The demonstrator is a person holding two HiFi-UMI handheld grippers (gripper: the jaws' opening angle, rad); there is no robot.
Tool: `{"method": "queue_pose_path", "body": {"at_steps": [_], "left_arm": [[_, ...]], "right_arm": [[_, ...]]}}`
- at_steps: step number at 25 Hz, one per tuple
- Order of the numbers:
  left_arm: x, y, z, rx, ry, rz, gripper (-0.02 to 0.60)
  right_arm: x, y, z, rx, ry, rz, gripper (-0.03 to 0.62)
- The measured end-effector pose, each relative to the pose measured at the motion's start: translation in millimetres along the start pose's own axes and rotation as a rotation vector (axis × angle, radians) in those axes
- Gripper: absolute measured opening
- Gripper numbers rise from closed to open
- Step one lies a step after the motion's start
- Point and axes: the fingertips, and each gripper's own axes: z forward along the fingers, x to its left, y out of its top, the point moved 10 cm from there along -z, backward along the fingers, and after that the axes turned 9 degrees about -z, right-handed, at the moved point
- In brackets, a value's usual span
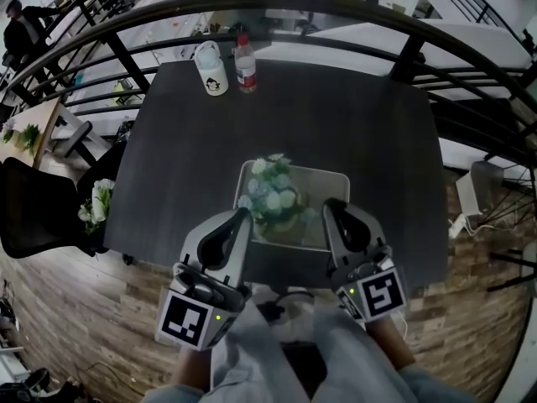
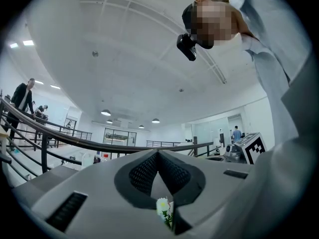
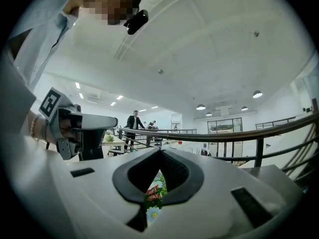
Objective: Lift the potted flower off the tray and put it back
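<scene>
Hazard noted: my left gripper (image 1: 241,219) and right gripper (image 1: 332,207) are both closed on nothing and flank the potted flower (image 1: 273,198) at the tray (image 1: 331,183). I judge that a hold by their smooth outer sides alone could let the pot slip or tip. Surroundings: open hall with curved black railing (image 1: 336,11), dark table (image 1: 336,116), pale tray at my edge, bottle (image 1: 245,64) and white cup (image 1: 214,70) at the far side.

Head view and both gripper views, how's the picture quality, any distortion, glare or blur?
Head view: fisheye bends the railing, table dim, flowers slightly soft. Left gripper view: black round vignette, ceiling lamps glare mildly. Right gripper view: same vignette, nearby jaws soft, background clearer.
</scene>
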Motion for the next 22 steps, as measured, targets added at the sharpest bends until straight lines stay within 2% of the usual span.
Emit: {"method": "queue_pose_path", "body": {"at_steps": [11,15,22], "left_arm": [[3.1,6.8,2.7,0.02,0.019,0.02,-0.002],[2.3,10.8,5.9,-0.015,-0.007,0.029,-0.002],[7.7,14.0,6.2,-0.027,0.005,0.032,-0.002]], "right_arm": [[-6.4,11.0,6.4,0.008,0.007,-0.045,0.002],[-8.3,11.7,9.7,0.012,0.012,-0.057,0.002],[-7.6,16.1,18.5,0.0,0.026,-0.073,0.002]]}}
